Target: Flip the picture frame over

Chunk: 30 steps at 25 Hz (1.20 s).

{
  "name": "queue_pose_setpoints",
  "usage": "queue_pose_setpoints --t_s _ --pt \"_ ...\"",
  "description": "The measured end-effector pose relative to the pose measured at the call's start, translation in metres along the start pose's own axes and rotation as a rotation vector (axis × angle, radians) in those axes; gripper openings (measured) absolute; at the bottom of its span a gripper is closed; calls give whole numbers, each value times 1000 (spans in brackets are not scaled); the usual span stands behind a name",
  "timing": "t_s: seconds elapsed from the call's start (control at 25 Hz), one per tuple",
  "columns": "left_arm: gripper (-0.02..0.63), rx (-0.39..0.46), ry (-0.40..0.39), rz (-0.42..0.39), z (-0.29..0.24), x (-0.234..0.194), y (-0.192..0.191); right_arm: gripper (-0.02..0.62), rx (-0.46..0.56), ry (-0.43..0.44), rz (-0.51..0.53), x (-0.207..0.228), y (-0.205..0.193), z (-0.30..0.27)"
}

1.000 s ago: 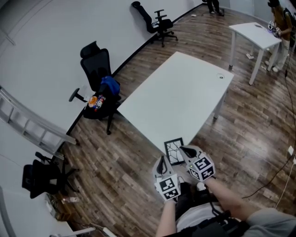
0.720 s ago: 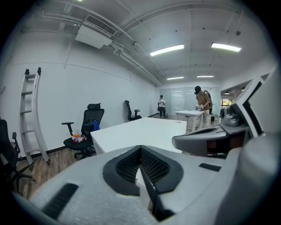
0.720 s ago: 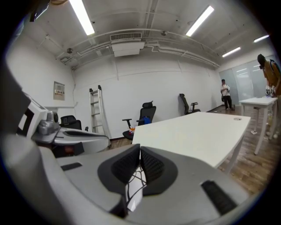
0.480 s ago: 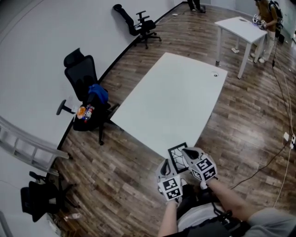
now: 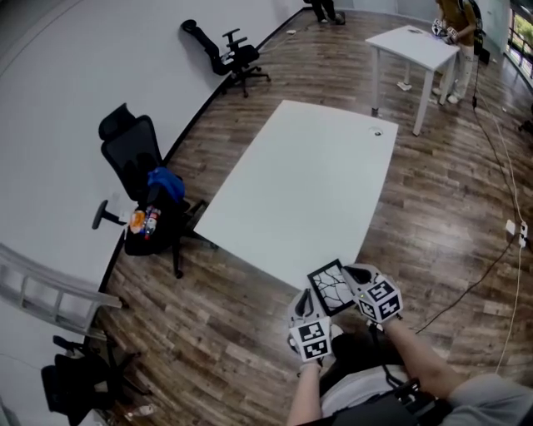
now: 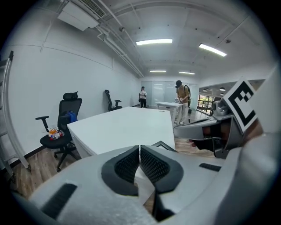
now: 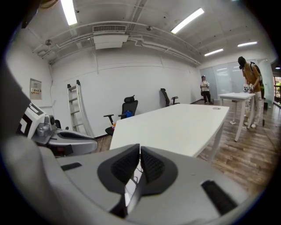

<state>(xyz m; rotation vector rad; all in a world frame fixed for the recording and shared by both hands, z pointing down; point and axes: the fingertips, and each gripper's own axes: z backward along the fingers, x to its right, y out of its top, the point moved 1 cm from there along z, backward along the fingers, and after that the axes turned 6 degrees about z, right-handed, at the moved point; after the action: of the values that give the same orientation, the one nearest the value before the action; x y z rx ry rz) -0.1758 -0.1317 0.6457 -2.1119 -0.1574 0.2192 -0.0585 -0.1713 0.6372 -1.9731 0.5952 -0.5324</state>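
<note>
Picture frame [image 5: 331,285] clamped in right gripper [image 5: 351,273], left gripper [image 5: 306,299] closed

black picture frame [image 5: 331,287] with black crack lines on white, white table [image 5: 300,183], brown wood-grain floor [image 5: 233,333].

The picture frame [image 5: 331,287] has turned, seemingly tilted off the table [image 5: 291,183].

A white tabletop [image 5: 308,183] stands on the wood floor [image 5: 441,208]; a black office chair [image 5: 137,154] carrying blue cloth sits near the wall; a smaller white table [image 5: 412,42] stands farther off, a person [image 5: 455,15] beside it
</note>
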Motion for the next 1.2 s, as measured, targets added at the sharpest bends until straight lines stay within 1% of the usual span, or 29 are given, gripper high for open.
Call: queue_pose_setpoints --t_s 0.16,0.28,0.4,0.52,0.72,0.84,0.96,1.12,1.2 --pt "3 -36 -29 -5 -2 6 -9 11 -32 -14 2 9 -12 7" --pt "3 -50 -30 4 -4 15 -14 41 -59 7 1 15 -21 10" --pt "3 -72 -19 37 -3 21 -22 48 -95 49 3 13 -30 11" --pt "28 -83 1 77 1 22 -27 57 -138 86 11 9 -39 13" --pt "64 -115 38 149 6 18 -39 75 -184 88 -3 13 -51 16" --pt "81 -140 42 184 8 18 -47 77 -208 87 -31 18 -55 16" --pt "113 -165 29 215 9 22 -53 84 -232 94 -67 20 -59 18" --pt "115 -198 4 236 8 29 -57 84 -256 141 -117 14 -65 19" --pt "121 -217 -2 250 6 31 -61 107 -265 168 -153 11 -67 19"
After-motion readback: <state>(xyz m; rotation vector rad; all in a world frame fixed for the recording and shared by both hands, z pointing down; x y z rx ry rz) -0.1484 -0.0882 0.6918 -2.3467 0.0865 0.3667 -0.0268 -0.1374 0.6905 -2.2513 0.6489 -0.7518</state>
